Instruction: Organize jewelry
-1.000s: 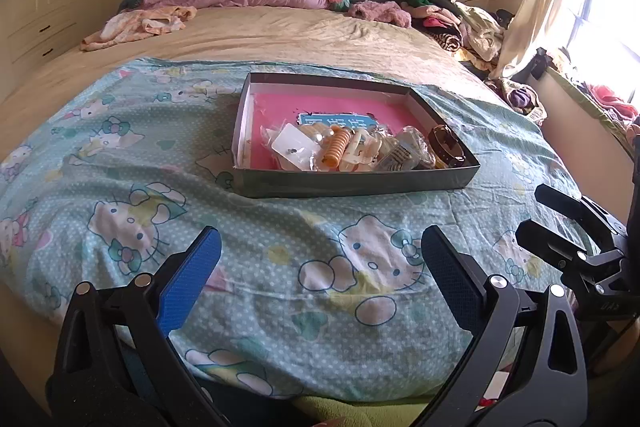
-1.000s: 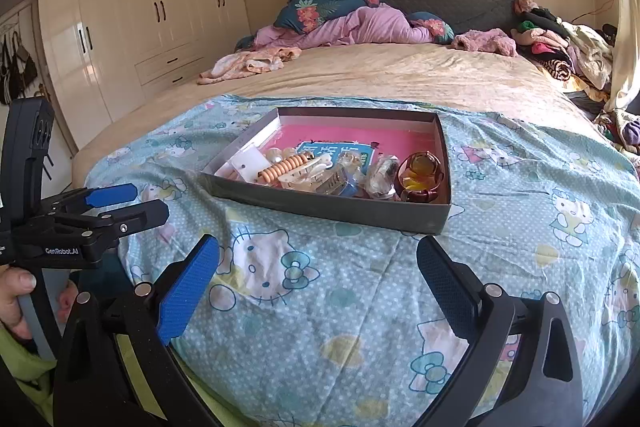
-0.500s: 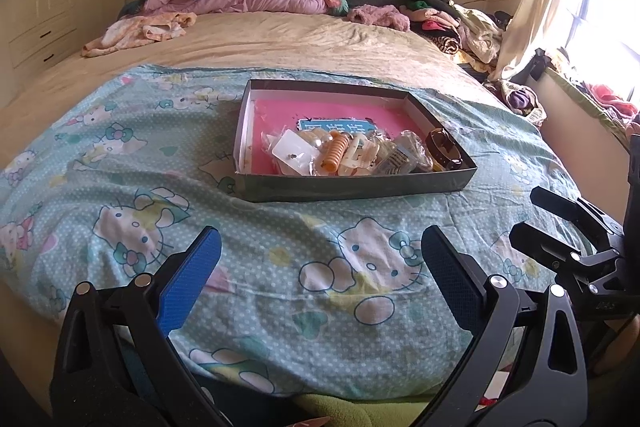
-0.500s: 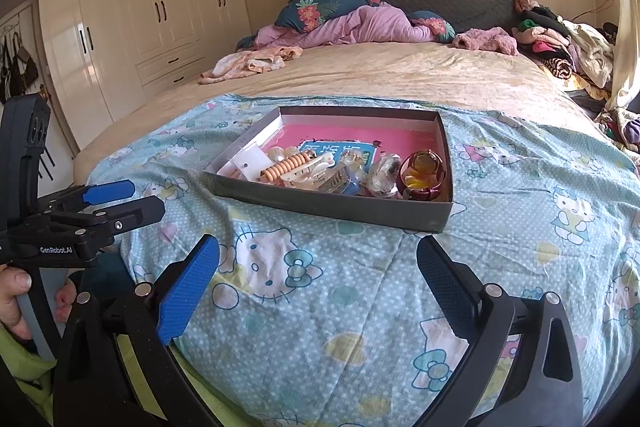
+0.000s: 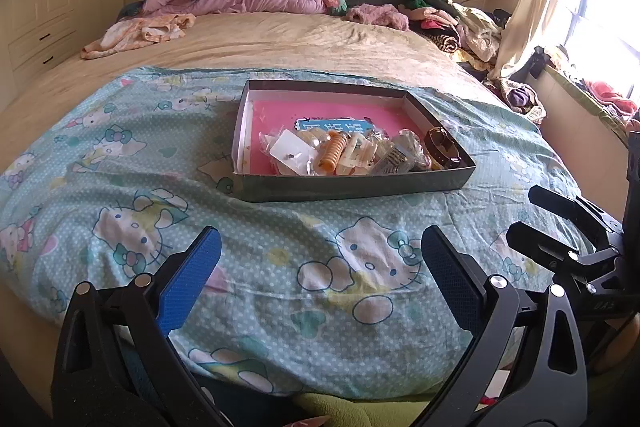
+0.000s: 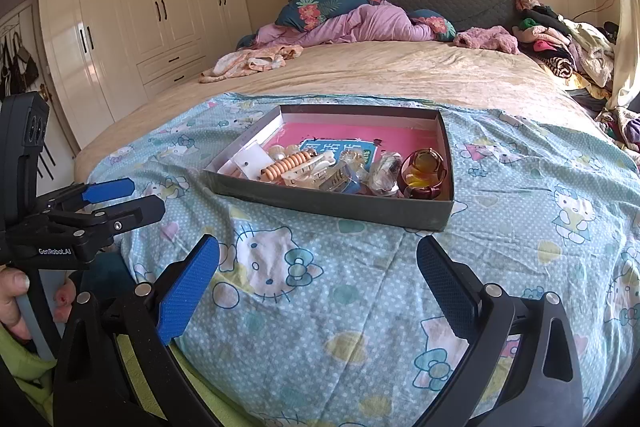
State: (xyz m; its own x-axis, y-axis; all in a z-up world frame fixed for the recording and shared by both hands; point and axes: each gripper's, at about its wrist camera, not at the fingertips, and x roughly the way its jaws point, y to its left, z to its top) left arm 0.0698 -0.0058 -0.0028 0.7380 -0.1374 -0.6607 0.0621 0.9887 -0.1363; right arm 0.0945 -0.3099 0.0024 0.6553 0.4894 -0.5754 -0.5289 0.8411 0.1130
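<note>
Jewelry (image 5: pixel 352 151) heaps along the near edge of a pink-lined box (image 5: pixel 360 187) mid-frame on the bed; my left claw (image 5: pixel 320 279) and right claw (image 6: pixel 318 279) gape empty, well short of it.

Bare blanket (image 5: pixel 280 247) lies before the box (image 5: pixel 352 187); its walls ring the clutter.

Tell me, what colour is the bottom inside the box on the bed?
Pink, with a blue card lying on it; the box shows it best in the right wrist view.
</note>
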